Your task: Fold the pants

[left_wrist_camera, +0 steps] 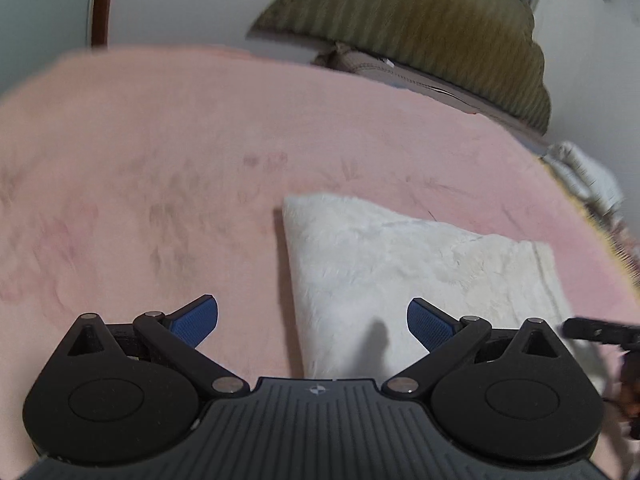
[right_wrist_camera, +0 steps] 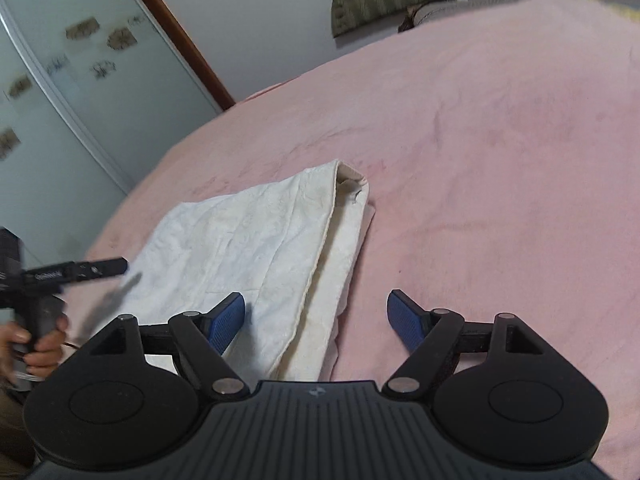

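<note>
White fluffy pants (left_wrist_camera: pixel 408 268) lie folded into a flat stack on a pink blanket (left_wrist_camera: pixel 160 160). My left gripper (left_wrist_camera: pixel 312 324) hovers over the stack's left edge, open, with nothing between its blue pads (left_wrist_camera: pixel 196 324). In the right wrist view the same pants (right_wrist_camera: pixel 256 248) show their layered folded edge running toward me. My right gripper (right_wrist_camera: pixel 316 320) stands open above that near edge, its left pad (right_wrist_camera: pixel 226 322) over the cloth and its right pad over the blanket. The left gripper's tool (right_wrist_camera: pixel 76 270) and the hand (right_wrist_camera: pixel 40 344) holding it appear at the left edge.
The pink blanket (right_wrist_camera: pixel 500 160) covers a wide bed. An olive quilted headboard (left_wrist_camera: pixel 420 32) stands behind it by a white wall. A frosted sliding door (right_wrist_camera: pixel 60 100) with a brown frame is at left. Crumpled white cloth (left_wrist_camera: pixel 584 176) lies at the bed's right edge.
</note>
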Action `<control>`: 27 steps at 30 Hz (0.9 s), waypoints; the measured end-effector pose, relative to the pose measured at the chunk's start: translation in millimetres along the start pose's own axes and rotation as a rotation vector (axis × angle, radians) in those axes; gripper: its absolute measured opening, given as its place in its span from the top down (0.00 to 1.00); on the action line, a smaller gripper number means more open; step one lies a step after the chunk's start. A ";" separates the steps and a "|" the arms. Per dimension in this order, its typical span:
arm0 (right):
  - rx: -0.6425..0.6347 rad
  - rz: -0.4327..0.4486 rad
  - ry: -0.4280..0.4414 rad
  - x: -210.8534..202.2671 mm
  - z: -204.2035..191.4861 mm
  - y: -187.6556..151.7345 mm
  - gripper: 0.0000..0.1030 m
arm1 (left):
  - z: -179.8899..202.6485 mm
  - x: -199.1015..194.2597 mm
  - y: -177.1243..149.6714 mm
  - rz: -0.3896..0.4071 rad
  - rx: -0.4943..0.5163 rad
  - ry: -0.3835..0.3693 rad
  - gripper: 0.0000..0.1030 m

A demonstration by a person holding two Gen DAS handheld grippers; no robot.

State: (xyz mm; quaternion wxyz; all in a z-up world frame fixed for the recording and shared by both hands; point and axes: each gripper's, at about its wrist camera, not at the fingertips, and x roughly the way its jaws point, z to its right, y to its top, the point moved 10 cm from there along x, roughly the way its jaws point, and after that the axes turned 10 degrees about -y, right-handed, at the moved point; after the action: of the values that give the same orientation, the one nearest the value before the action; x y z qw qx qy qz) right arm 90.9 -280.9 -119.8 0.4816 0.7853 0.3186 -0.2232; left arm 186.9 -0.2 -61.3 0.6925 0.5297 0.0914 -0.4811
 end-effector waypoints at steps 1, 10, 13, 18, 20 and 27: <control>0.011 -0.016 0.042 -0.5 0.2 0.0 0.24 | -4.9 1.5 -4.0 -0.027 -0.040 -0.056 0.01; 0.029 -0.147 0.369 12.2 -13.2 -0.2 0.22 | 15.8 18.5 -21.2 -0.088 -0.099 -0.403 0.01; 0.034 -0.161 0.421 18.6 -20.1 6.0 0.22 | 21.5 27.1 -22.7 -0.071 -0.111 -0.435 0.01; 0.008 -0.186 0.484 39.1 -45.1 12.6 0.30 | 25.4 37.1 -19.4 -0.051 -0.181 -0.479 0.04; 0.003 -0.202 0.460 49.7 -45.9 12.2 0.58 | 31.0 39.1 -18.4 -0.050 -0.165 -0.469 0.06; -0.010 -0.163 0.393 43.8 -41.0 4.5 0.71 | 29.9 33.7 -20.2 -0.023 -0.024 -0.267 0.60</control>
State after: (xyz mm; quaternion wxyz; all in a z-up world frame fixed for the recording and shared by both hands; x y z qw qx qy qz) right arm 126.5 -233.1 -127.9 0.3945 0.7828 0.4702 -0.1023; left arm 177.6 -43.5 -83.2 0.6992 0.4517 0.0103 -0.5540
